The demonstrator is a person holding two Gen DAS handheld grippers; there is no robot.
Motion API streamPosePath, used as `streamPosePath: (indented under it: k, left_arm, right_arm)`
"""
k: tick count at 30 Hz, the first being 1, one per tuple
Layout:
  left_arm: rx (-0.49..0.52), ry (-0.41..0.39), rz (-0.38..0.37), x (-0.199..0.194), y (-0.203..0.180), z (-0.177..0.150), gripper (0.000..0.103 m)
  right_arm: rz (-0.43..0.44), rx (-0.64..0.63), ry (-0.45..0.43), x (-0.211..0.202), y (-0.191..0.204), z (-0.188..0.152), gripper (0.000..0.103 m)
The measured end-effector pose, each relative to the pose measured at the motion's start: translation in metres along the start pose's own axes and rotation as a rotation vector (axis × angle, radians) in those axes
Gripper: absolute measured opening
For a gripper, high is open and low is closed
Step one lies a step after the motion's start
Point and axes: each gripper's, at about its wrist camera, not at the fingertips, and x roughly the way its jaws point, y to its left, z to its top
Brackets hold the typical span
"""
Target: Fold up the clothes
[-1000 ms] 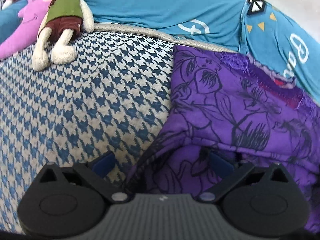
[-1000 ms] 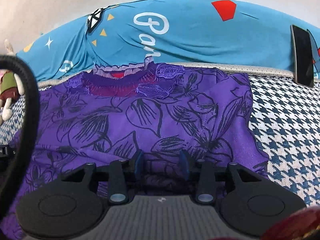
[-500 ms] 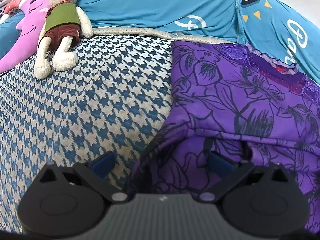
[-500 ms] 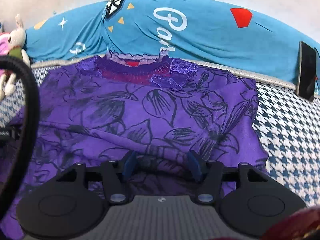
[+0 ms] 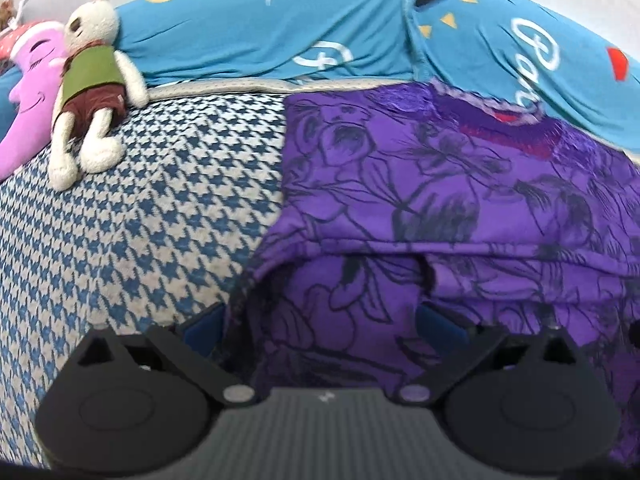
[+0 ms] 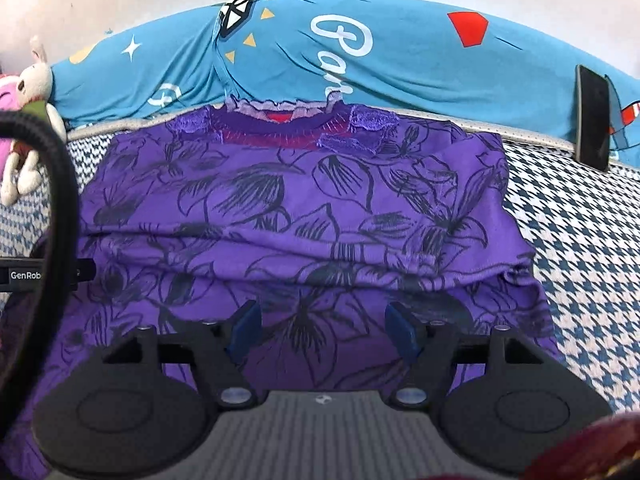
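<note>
The right gripper (image 6: 322, 330) has been spreading wider since a second ago; the purple top (image 6: 296, 200) is lying folded beneath both. The left gripper (image 5: 320, 322) is gaping too, released, straddling the hem.

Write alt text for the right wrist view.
The right gripper, jaws open, hovers over a purple floral top folded on a blue-and-white houndstooth bed cover. Behind the top lies a blue printed pillow with a dark phone leaning against it; a plush rabbit sits far left.
</note>
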Motion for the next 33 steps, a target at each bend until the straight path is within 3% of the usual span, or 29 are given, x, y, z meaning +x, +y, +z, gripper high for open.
streamPosePath:
  k: [7,11,22,28,33]
  left_arm:
    - [0.053,-0.014,0.01,-0.001,-0.009,-0.01,0.103]
    - [0.078,-0.022,0.018,-0.002,-0.013,-0.015,0.103]
    - [0.128,-0.03,0.027,-0.006,-0.018,-0.027,0.103]
    - [0.133,-0.014,0.018,-0.013,-0.015,-0.031,0.103]
    - [0.135,-0.013,0.017,-0.021,-0.012,-0.03,0.103]
  right_arm:
    - [-0.022,0.023,0.071,0.01,0.0,-0.01,0.069]
    - [-0.023,-0.014,0.079,0.01,0.005,-0.013,0.076]
    - [-0.023,-0.036,0.091,0.005,0.007,-0.018,0.078]
    - [0.011,-0.01,0.077,-0.007,-0.001,-0.02,0.078]
    - [0.038,0.052,0.005,-0.021,-0.025,-0.01,0.078]
